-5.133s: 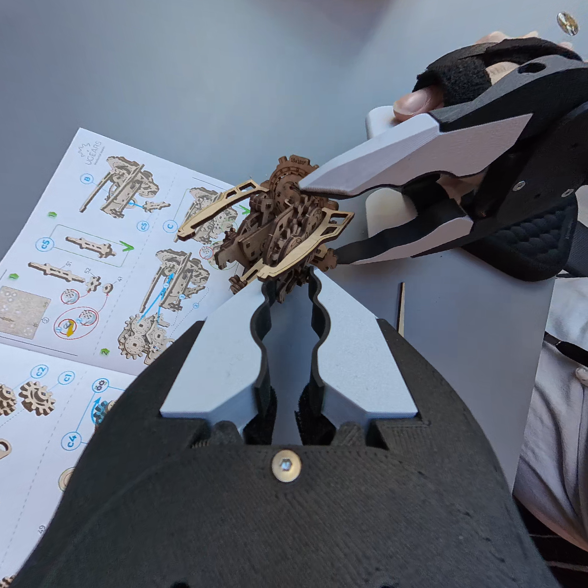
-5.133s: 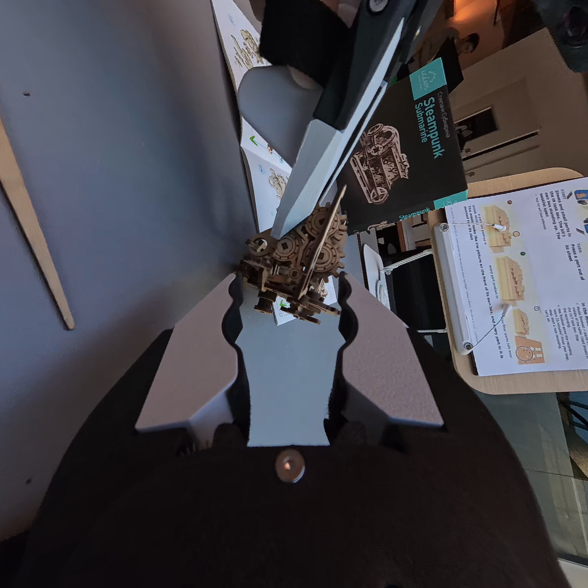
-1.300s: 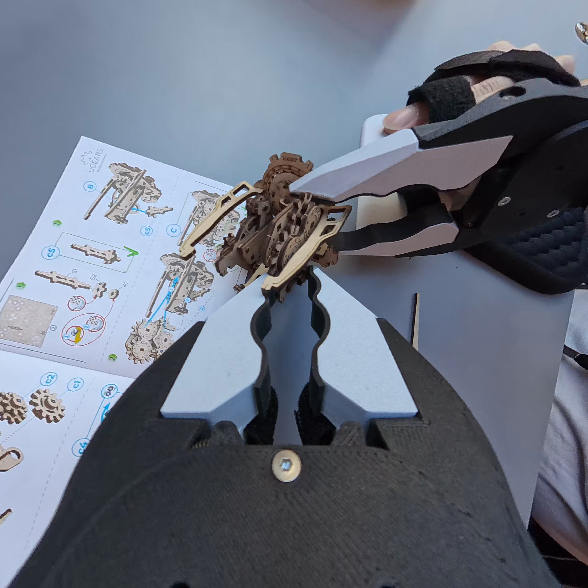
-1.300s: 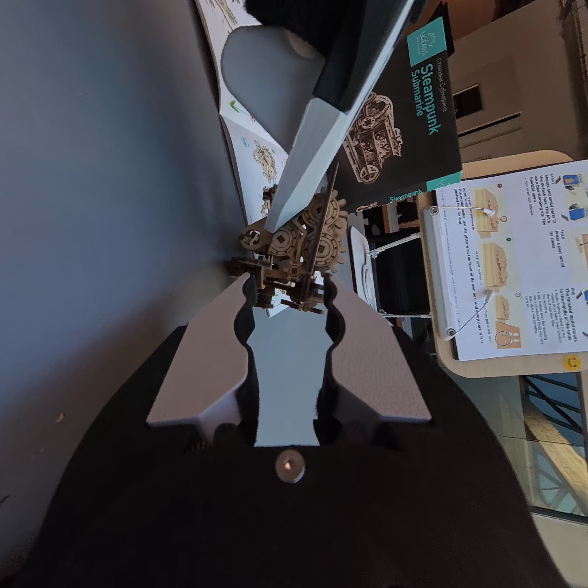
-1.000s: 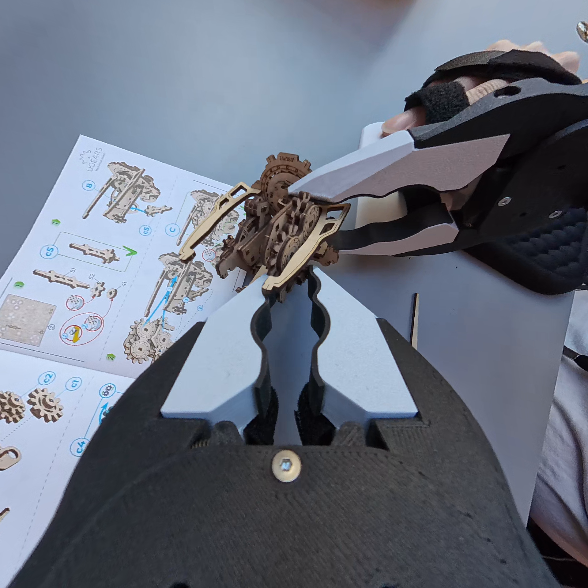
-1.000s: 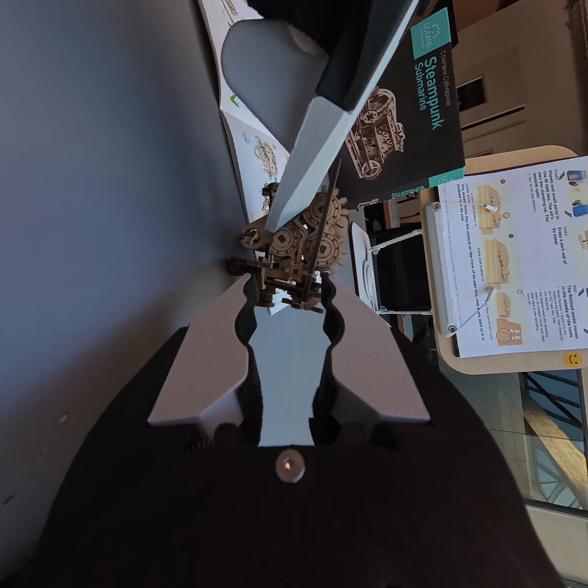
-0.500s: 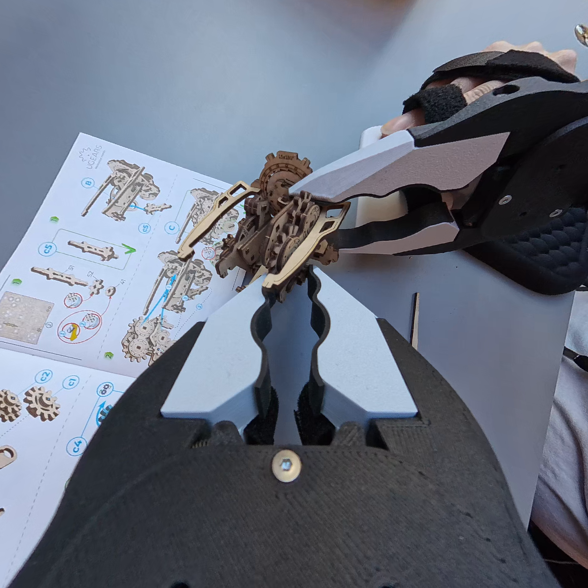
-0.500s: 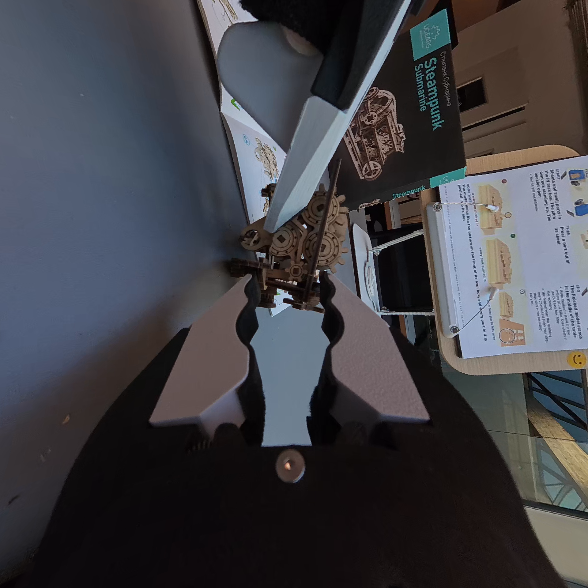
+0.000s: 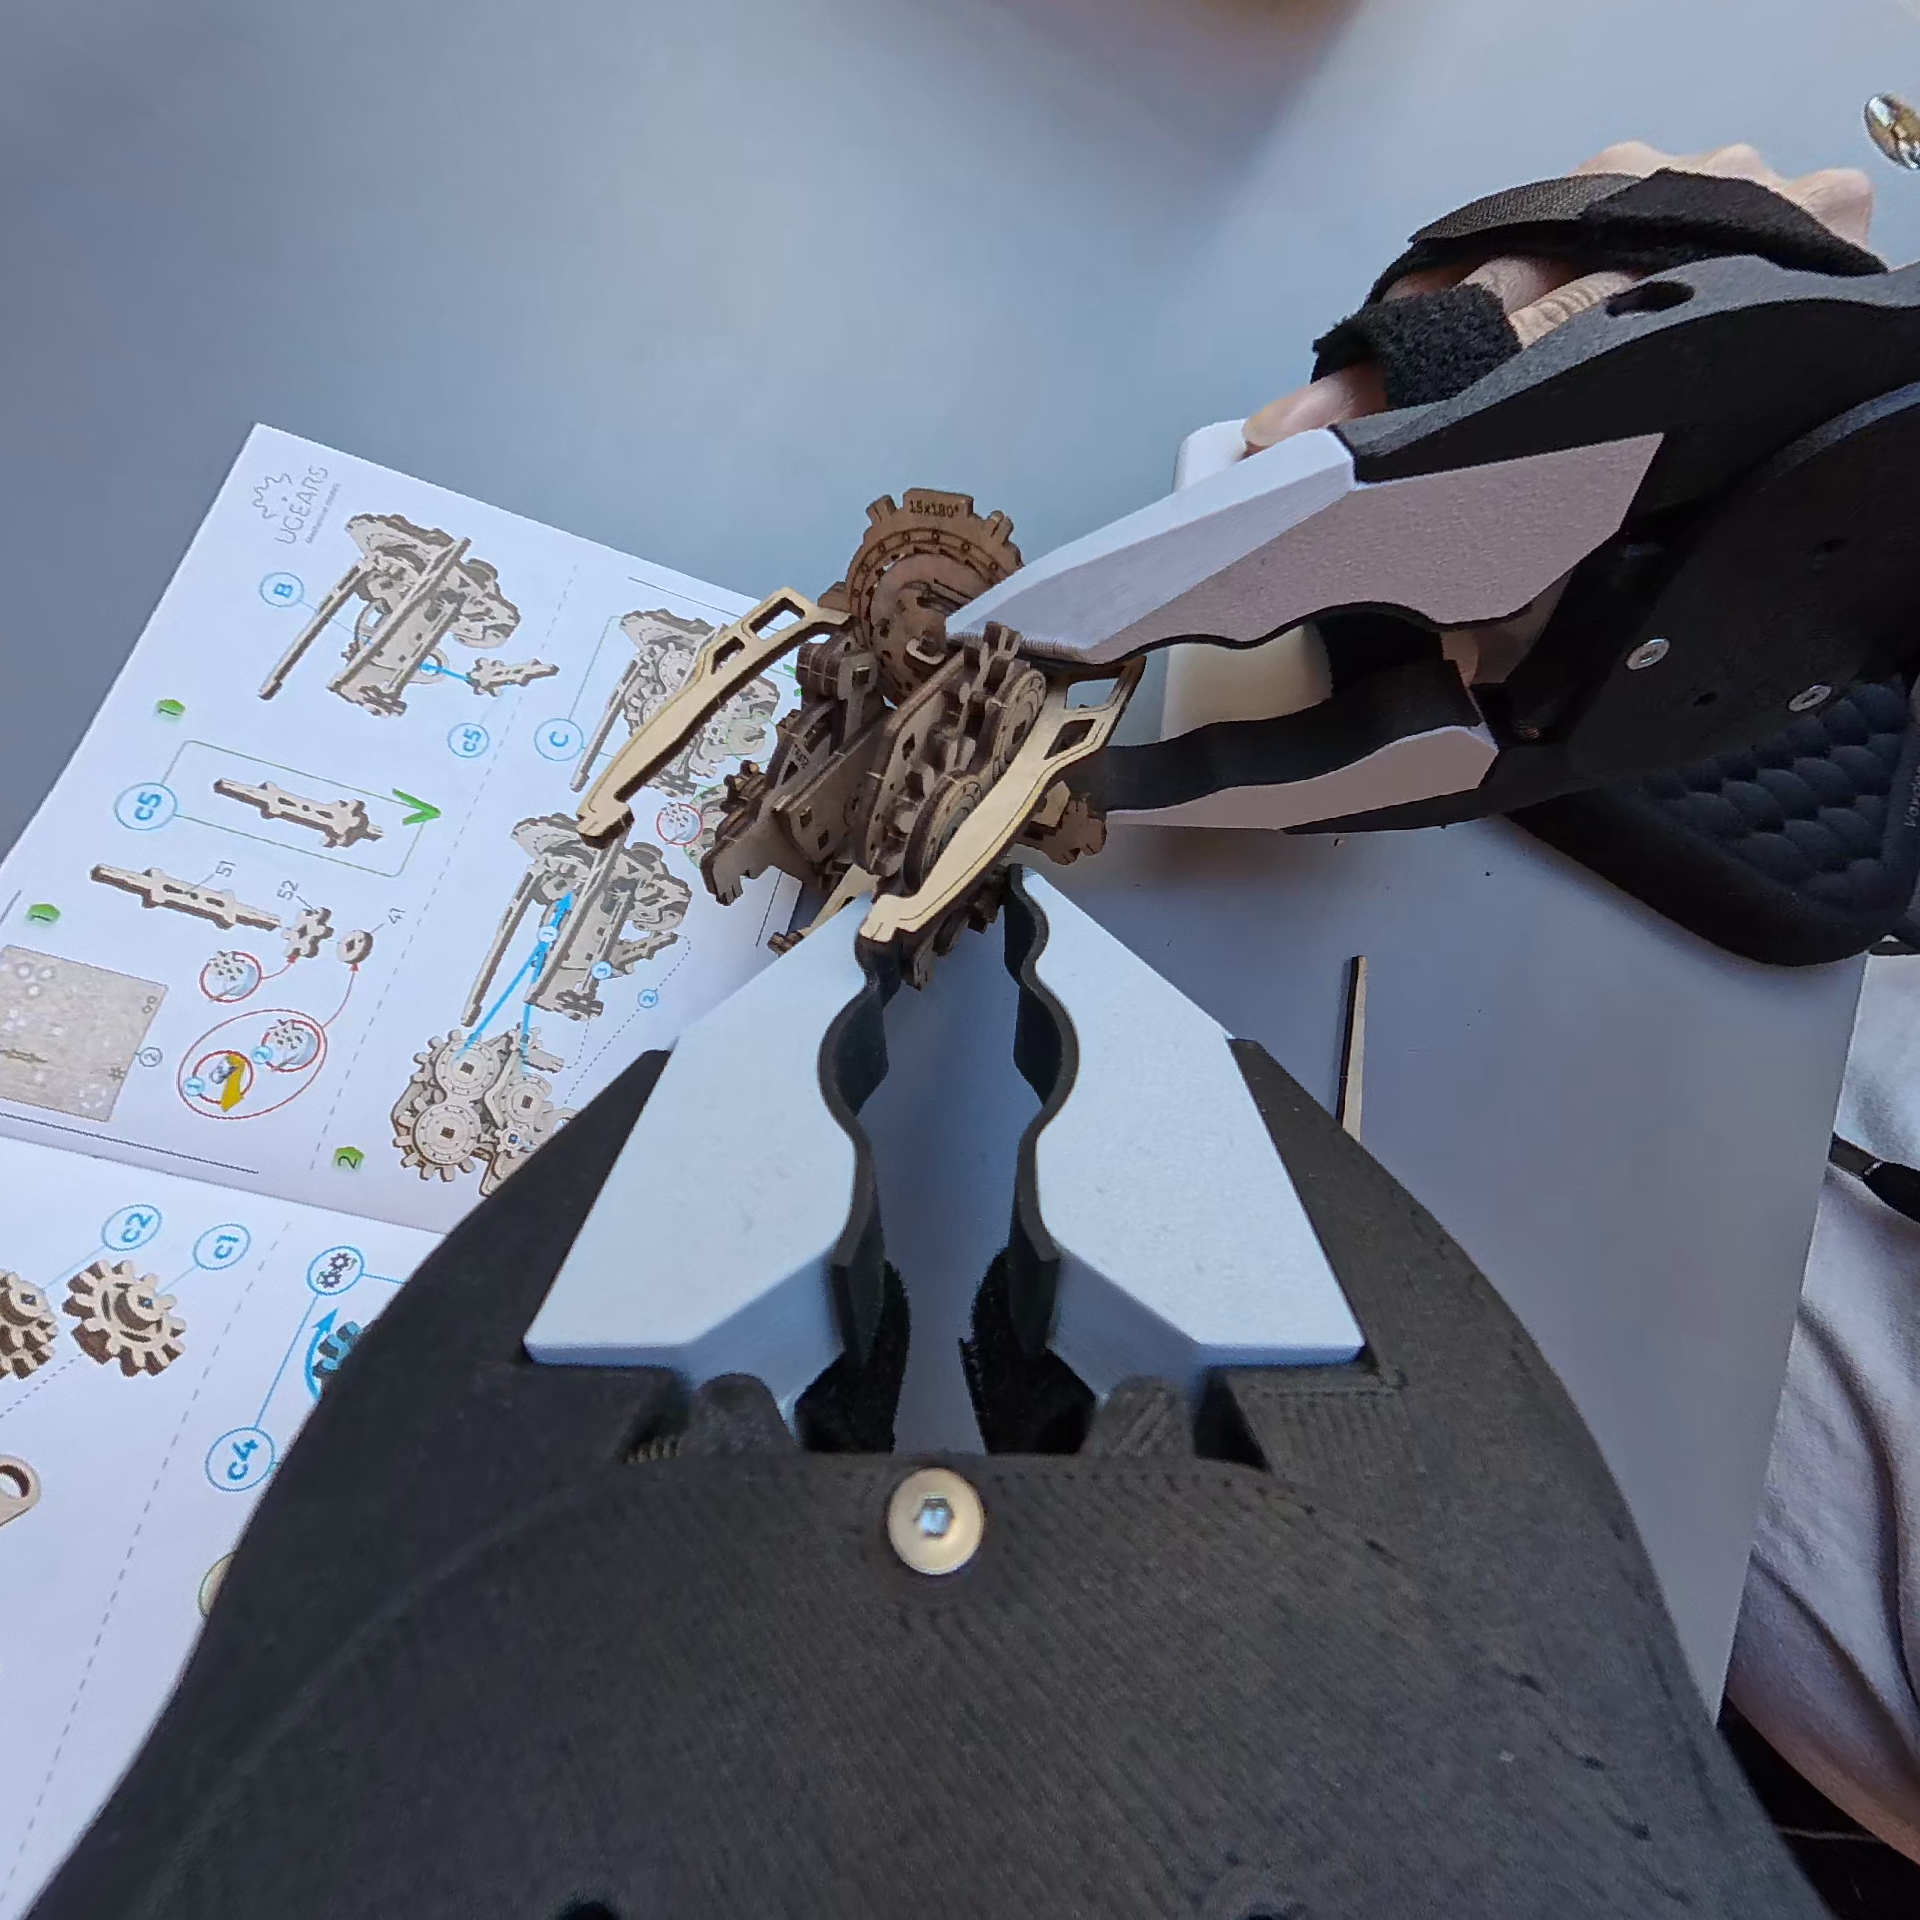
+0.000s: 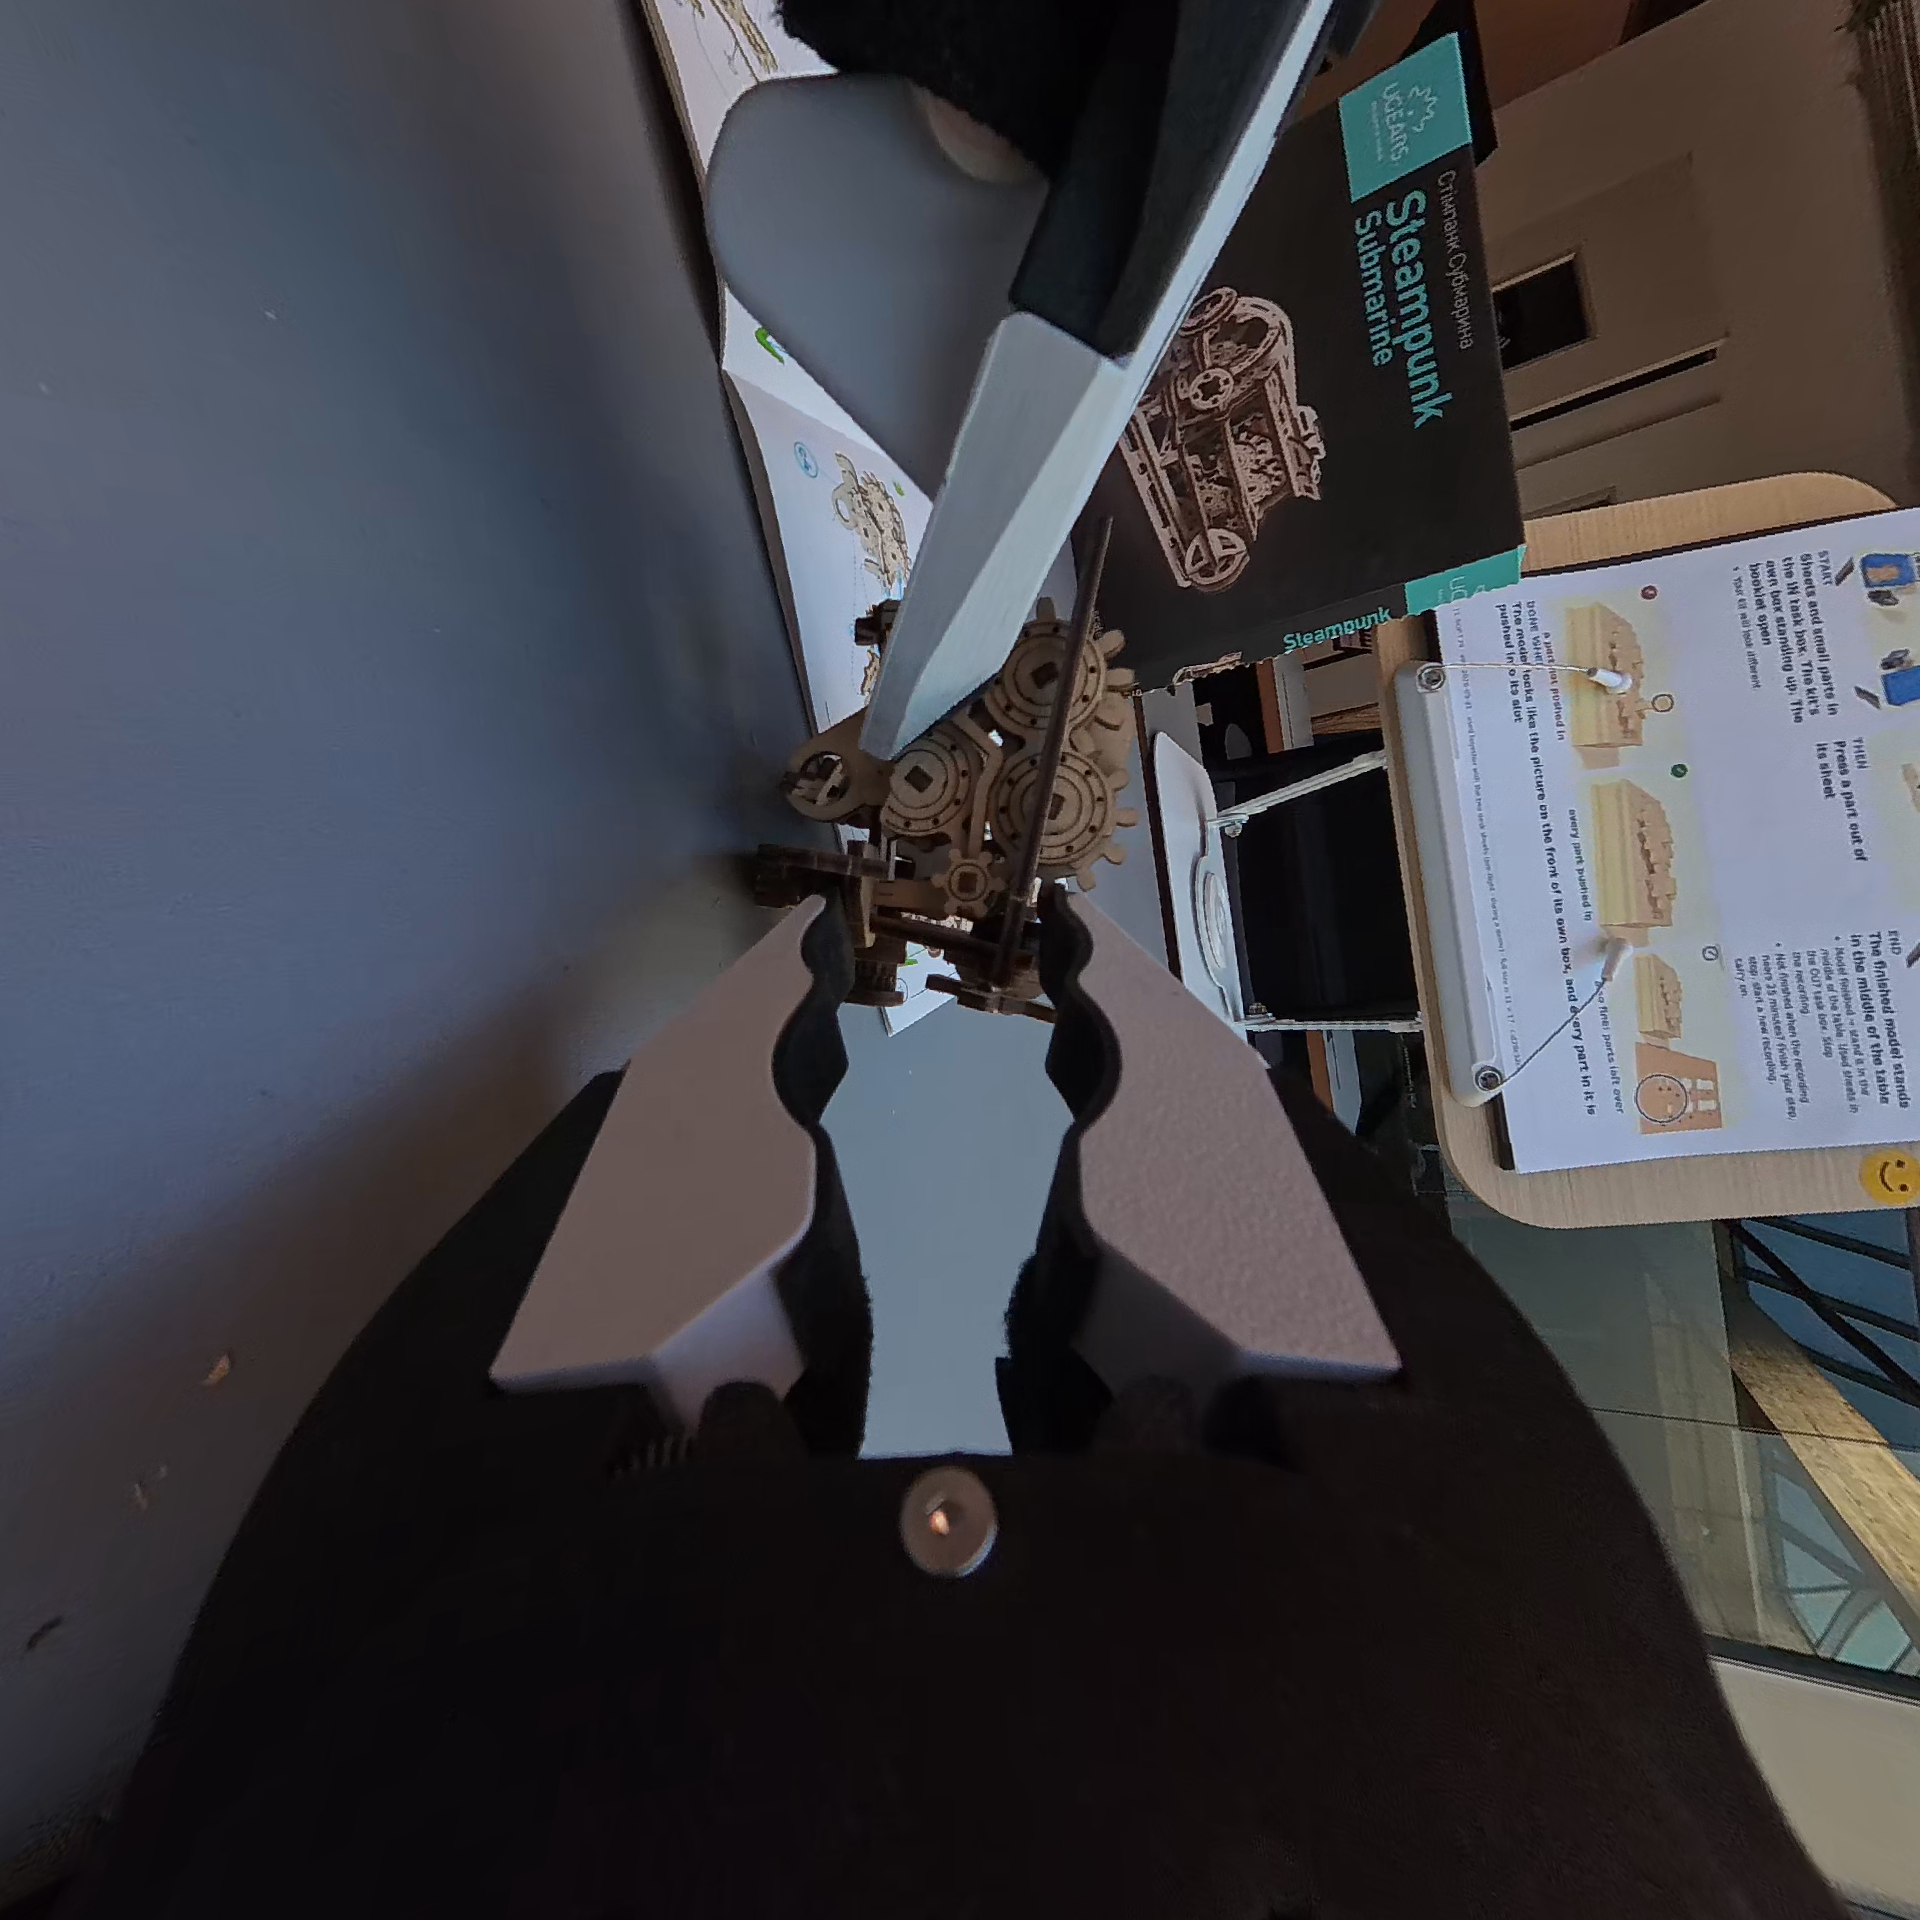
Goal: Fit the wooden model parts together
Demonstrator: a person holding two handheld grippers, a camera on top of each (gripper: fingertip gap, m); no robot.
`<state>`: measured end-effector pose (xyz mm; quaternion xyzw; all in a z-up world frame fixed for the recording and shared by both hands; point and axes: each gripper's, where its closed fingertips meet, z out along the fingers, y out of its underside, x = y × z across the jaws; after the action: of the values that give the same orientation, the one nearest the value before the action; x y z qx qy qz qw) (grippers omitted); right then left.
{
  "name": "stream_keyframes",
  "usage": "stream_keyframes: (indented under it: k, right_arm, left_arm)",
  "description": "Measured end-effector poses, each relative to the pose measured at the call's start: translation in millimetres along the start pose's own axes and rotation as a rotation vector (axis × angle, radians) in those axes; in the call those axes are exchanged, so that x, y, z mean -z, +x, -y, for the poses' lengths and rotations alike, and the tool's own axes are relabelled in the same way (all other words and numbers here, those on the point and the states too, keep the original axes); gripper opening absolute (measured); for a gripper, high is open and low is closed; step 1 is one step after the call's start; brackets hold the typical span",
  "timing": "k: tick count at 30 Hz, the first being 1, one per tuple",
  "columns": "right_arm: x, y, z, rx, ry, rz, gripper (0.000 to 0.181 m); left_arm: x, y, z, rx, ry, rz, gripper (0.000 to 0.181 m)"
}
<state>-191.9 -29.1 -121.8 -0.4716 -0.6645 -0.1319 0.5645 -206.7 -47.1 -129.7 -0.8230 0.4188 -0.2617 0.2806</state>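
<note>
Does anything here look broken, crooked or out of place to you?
Nothing looks broken. The wooden model is held in the air, tilted, gripped by both the left tongs and the right tongs. The only stray item is a thin wooden stick lying alone near the grey table's edge.

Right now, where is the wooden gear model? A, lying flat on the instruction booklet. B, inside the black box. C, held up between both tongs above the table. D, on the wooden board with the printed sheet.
C: the wooden gear model is pinched by the left tongs from below and by the right tongs from the side, clear of the instruction booklet.
</note>
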Motion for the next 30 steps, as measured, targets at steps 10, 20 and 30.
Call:
stream_keyframes:
  k: [10,20,30]
  right_arm:
    - [-0.2,-0.3,0.0,-0.005,0.004,0.000,0.034]
    - [0.7,1.8,-2.8,-0.025,-0.023,-0.025,0.044]
    - [-1.5,5.7,-0.1,0.055,-0.030,-0.068,0.052]
  left_arm:
    - [0.1,-0.5,-0.5,0.003,-0.004,0.000,0.018]
    - [-0.2,0.0,1.1,-0.003,-0.012,-0.005,0.018]
    - [-0.3,-0.8,2.3,-0.026,-0.039,0.013,0.018]
